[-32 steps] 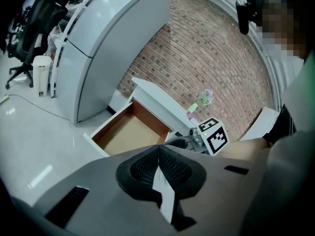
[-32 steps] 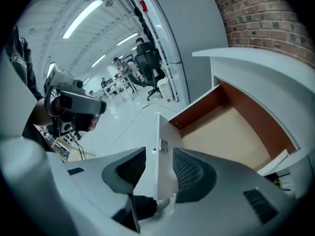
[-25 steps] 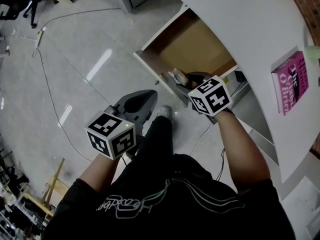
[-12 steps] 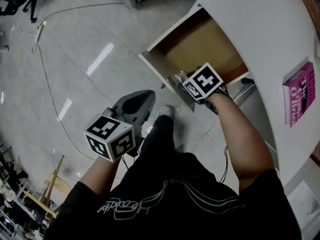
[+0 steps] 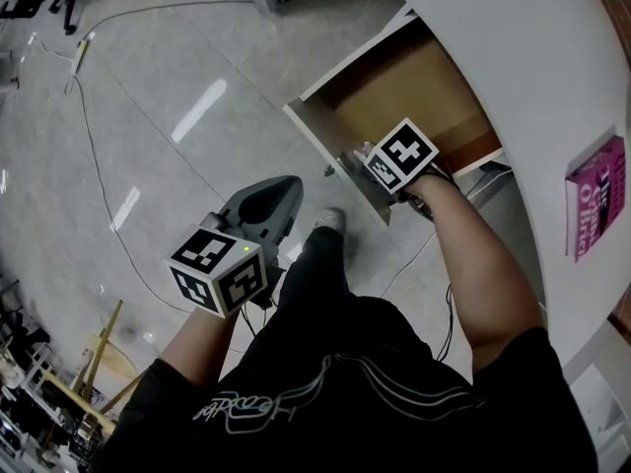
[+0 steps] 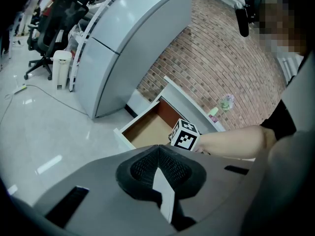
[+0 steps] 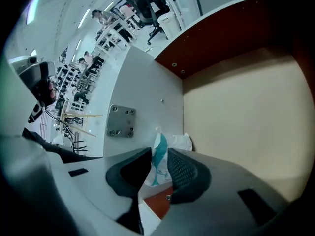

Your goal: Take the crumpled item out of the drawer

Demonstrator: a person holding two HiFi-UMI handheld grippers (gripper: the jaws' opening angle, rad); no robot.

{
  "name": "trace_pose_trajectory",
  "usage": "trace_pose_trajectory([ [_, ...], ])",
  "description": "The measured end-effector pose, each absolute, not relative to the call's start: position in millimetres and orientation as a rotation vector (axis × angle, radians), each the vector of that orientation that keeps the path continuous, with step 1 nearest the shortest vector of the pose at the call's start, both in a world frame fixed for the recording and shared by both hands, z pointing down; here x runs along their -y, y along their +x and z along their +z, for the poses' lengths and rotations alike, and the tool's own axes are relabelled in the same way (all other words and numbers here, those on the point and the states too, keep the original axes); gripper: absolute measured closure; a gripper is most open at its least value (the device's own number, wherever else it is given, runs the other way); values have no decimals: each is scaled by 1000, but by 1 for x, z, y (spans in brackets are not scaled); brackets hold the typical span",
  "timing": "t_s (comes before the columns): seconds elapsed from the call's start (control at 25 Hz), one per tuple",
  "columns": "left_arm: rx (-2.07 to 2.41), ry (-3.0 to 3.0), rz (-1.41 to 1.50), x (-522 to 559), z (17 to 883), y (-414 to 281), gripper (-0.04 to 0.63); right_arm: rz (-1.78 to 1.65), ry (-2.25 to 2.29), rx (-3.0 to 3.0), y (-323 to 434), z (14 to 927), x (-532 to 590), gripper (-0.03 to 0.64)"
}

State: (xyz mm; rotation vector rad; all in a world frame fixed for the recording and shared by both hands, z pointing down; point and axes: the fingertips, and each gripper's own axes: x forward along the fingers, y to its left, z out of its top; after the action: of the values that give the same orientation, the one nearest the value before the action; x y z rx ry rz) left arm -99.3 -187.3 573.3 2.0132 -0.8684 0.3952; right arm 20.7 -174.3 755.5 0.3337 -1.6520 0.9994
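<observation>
The open drawer [image 5: 317, 133] juts from under the white counter, with a bare tan floor [image 7: 246, 107]. The crumpled item [image 7: 160, 157], white with teal print, lies in the drawer's near corner against the white front wall [image 7: 147, 92]. My right gripper [image 7: 158, 168] reaches down into that corner; its jaws are closing and the pads press the item from both sides. In the head view its marker cube [image 5: 400, 154] covers the jaws. My left gripper [image 5: 283, 189] hangs over the floor left of the drawer, shut and empty [image 6: 158, 167].
A pink book [image 5: 595, 197] lies on the white counter [image 5: 532, 57]. A thin cable [image 5: 99, 166] runs over the tiled floor. The person's shoe [image 5: 326, 221] stands just below the drawer front. A grey cabinet [image 6: 128, 48] and office chairs [image 6: 54, 23] stand further off.
My right gripper has moved down into the drawer's near corner and its marker cube has turned. The left gripper has stayed where it was.
</observation>
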Motion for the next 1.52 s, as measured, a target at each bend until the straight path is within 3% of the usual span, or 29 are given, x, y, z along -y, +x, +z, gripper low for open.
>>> trace_pose_trajectory([
  [0.2, 881, 2005, 424, 181, 580, -102, 574, 1016, 349, 1662, 20, 751, 172, 552],
  [0.84, 947, 1999, 381, 150, 546, -91, 574, 932, 498, 1753, 43, 696, 166, 566],
  [1.52, 968, 2085, 273, 66, 414, -45, 573, 870, 767, 2191, 64, 474, 111, 571],
])
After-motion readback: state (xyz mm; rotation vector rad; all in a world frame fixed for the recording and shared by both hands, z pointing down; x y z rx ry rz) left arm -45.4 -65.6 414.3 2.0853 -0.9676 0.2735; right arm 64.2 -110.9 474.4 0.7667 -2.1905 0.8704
